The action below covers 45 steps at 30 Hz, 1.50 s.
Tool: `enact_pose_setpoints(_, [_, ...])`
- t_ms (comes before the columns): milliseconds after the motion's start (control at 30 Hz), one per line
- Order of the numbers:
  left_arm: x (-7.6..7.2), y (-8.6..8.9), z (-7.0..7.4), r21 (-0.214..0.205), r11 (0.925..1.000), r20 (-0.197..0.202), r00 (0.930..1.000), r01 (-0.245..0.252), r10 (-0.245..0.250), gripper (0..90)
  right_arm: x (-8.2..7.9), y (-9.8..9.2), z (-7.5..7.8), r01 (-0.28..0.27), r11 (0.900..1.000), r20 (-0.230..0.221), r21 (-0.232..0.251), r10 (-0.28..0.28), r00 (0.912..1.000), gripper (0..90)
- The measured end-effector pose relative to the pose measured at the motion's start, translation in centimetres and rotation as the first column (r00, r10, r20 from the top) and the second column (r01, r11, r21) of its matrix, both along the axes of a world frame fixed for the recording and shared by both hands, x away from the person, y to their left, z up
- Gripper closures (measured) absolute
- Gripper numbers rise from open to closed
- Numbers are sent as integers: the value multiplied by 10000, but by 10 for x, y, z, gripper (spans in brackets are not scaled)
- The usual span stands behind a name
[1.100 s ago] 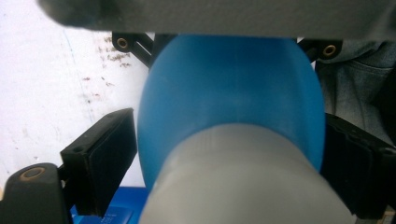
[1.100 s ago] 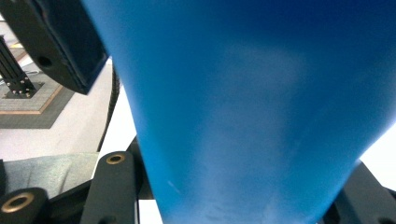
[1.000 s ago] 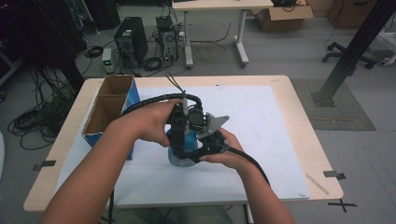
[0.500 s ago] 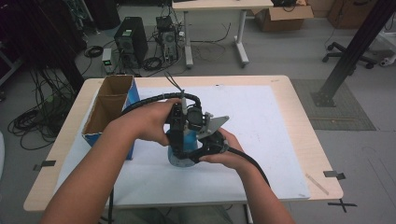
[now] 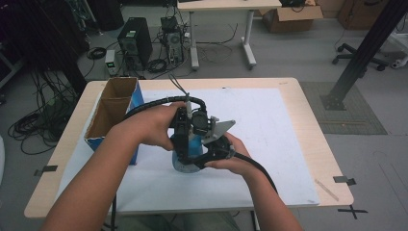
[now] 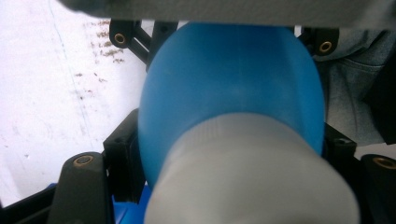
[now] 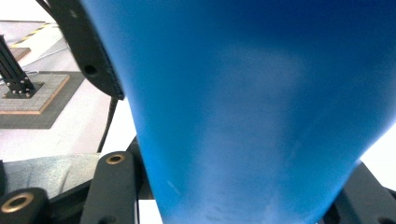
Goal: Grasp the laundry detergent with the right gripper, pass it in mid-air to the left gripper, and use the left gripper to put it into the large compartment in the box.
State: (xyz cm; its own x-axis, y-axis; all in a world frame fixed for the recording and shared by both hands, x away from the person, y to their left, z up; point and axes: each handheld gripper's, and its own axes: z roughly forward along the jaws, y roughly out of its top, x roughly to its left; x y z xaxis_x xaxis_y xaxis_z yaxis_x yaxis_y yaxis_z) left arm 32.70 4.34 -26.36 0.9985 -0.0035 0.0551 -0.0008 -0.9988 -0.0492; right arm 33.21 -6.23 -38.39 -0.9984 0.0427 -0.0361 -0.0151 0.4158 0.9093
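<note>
Right tongs (image 5: 204,153) clenched on blue bottle (image 6: 233,88); my left tongs (image 5: 185,144) just closing around its grey cap (image 6: 252,172), between both. Risk: off-centre grip slips, bottle twists and tips onto bench (image 5: 288,144).

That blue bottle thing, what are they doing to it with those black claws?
A person holds a blue plastic bottle with a grey cap between two hand-held grippers over the white mat on the table. The right gripper is clamped on the bottle's blue body. The left gripper comes down from above, and its jaws have just been closing around the grey cap. An open cardboard box stands at the left.
</note>
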Motion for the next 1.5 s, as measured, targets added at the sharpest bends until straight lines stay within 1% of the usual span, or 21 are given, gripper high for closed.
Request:
enact_pose_setpoints(167, [0,0,1,18,10000,-27,10000,44,-44,321,-1,0,0,-25,10000,-104,36,25,9999,449])
enact_pose_setpoints(200, [0,0,0,-8,10000,5,10000,16,-16,324,1,0,-1,26,10000,63,-38,-26,10000,450])
enact_pose_setpoints(233, [0,0,0,-8,10000,5,10000,16,-16,326,1,0,-1,26,10000,63,-38,-26,10000,450])
enact_pose_setpoints(267, [0,-1,0,6,10000,-6,10000,67,-67,326,0,0,-1,26,10000,-73,9,-26,10000,449])
enact_pose_setpoints(367, [0,-1,0,43,10000,7,10000,80,-80,332,0,1,-2,23,10000,-67,-9,-23,10000,449])
enact_pose_setpoints(433, [1,-1,0,26,10000,40,10000,74,-74,347,0,0,-2,9,10000,-179,31,-8,9998,449])
enact_pose_setpoints(467, [1,-1,0,43,10000,54,9999,87,-88,367,0,0,-2,11,10000,-177,51,-10,9998,449])
enact_pose_setpoints(567, [1,-1,-1,-9,10000,55,10000,62,-62,373,0,1,-2,7,10000,-113,15,-7,9999,449])
enact_pose_setpoints(733, [-1,-2,-2,182,9998,231,9997,77,-81,377,-1,2,-2,-1,10000,-237,54,2,9997,449])
enact_pose_setpoints(867, [-1,-3,-3,209,9998,294,9996,-27,21,380,0,2,-3,31,10000,-209,-3,-31,9998,450])
enact_pose_setpoints(933, [-2,-4,-3,232,9997,308,9995,15,-22,380,0,2,-3,52,10000,-191,-13,-52,9998,450])
enact_pose_setpoints(967, [-2,-4,-3,165,9999,320,9995,-33,27,381,-1,1,-3,27,10000,-181,-16,-28,9998,450])
enact_pose_setpoints(1000, [-3,-5,-2,257,9996,242,9996,-126,120,383,-1,1,-2,6,10000,-127,1,-6,9999,450])
enact_pose_setpoints(1100, [-4,-6,0,324,9994,248,9996,-158,150,384,-2,1,-1,-38,10000,-130,1,38,9999,450])
enact_pose_setpoints(1133, [-5,-7,2,411,9990,307,9994,-172,160,385,-2,0,0,-55,10000,-77,33,55,10000,448])
enact_pose_setpoints(1200, [-6,-8,3,462,9987,270,9994,-226,213,386,-3,0,1,-60,10000,-92,61,60,9999,447])
enact_pose_setpoints(1233, [-6,-8,4,428,9989,313,9993,-198,185,386,-3,0,2,-74,9999,-51,82,75,10000,446])
enact_pose_setpoints(1267, [-6,-8,7,445,9989,311,9994,-130,116,386,-4,-1,3,-79,9998,-101,182,81,9999,444])
enact_pose_setpoints(1367, [-6,-8,10,399,9991,312,9995,-115,103,387,-4,-2,5,-52,9996,-203,287,58,9998,441])
enact_pose_setpoints(1433, [-7,-7,11,267,9995,316,9994,-170,161,387,-5,-3,6,-21,9993,-216,371,29,9998,438])
enact_pose_setpoints(1500, [-7,-6,13,301,9995,326,9994,-84,74,387,-4,-4,6,11,9987,-272,500,2,9996,431])
